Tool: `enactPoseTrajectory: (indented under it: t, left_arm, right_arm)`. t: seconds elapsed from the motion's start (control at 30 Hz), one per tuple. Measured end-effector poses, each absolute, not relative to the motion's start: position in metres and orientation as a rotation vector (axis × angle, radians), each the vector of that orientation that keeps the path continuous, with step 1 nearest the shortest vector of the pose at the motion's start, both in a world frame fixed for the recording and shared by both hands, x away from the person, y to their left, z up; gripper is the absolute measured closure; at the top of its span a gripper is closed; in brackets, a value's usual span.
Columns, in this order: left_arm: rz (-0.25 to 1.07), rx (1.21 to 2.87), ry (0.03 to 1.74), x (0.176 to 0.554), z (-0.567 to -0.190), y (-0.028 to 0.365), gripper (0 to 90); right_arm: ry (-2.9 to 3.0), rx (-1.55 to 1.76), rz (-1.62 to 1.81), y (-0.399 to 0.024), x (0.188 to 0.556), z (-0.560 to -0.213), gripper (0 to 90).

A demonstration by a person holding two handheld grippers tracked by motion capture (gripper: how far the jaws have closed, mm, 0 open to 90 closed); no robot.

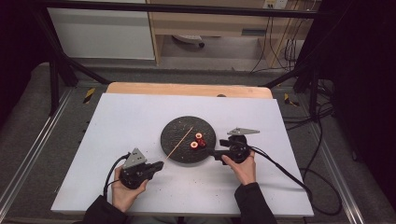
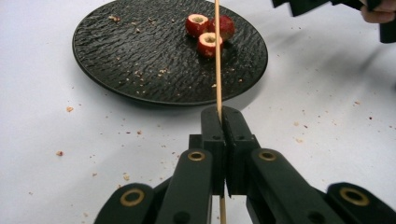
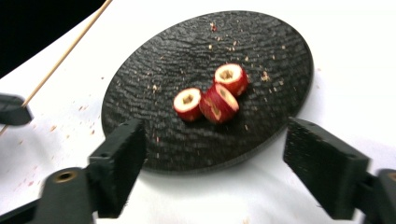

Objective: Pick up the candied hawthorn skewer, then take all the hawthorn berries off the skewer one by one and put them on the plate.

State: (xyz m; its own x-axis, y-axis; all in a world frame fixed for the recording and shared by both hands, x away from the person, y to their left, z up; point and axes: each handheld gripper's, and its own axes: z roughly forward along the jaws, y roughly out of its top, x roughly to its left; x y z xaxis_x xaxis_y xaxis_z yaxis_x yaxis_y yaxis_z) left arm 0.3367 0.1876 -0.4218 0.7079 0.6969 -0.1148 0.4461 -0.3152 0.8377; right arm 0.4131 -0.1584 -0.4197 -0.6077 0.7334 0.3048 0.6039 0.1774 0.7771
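Plate [image 1: 180, 144], black and textured, near the middle of a white table [image 1: 126, 121], with three cored red fruit pieces [image 1: 199, 140] clustered on its right half. Right gripper [image 3: 212, 172] just off the plate's right edge, jaws spread wide around nothing. Left gripper [image 2: 222, 122] clamped on a thin wooden skewer [image 2: 217, 56] reaching over the plate.

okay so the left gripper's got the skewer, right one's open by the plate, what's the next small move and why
Probably ease the open right gripper forward and close on one red fruit piece. The left gripper is already shut on the skewer, which lies over the plate, and no piece is threaded yet.
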Motion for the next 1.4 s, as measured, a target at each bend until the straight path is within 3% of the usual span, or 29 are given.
enactPoseTrajectory:
  t: [0.2, 0.4, 0.77, 1.4]
  left_arm:
    - [0.321, 1.960, 0.884, 0.340, -0.418, 0.187, 88.1]
    - [0.317, 1.964, 0.894, 0.347, -0.411, 0.187, 88.1]
    - [0.336, 1.978, 0.917, 0.369, -0.395, 0.181, 88.1]
    - [0.334, 2.027, 0.992, 0.403, -0.402, 0.159, 88.2]
  right_arm:
    - [2.317, 1.278, 1.341, -0.177, 0.400, -0.427, 7.1]
    - [2.332, 1.223, 1.268, -0.191, 0.387, -0.435, 1.8]
    - [2.330, 1.210, 1.269, -0.210, 0.373, -0.444, 1.0]
    - [2.320, 1.236, 1.286, -0.221, 0.364, -0.450, 1.0]
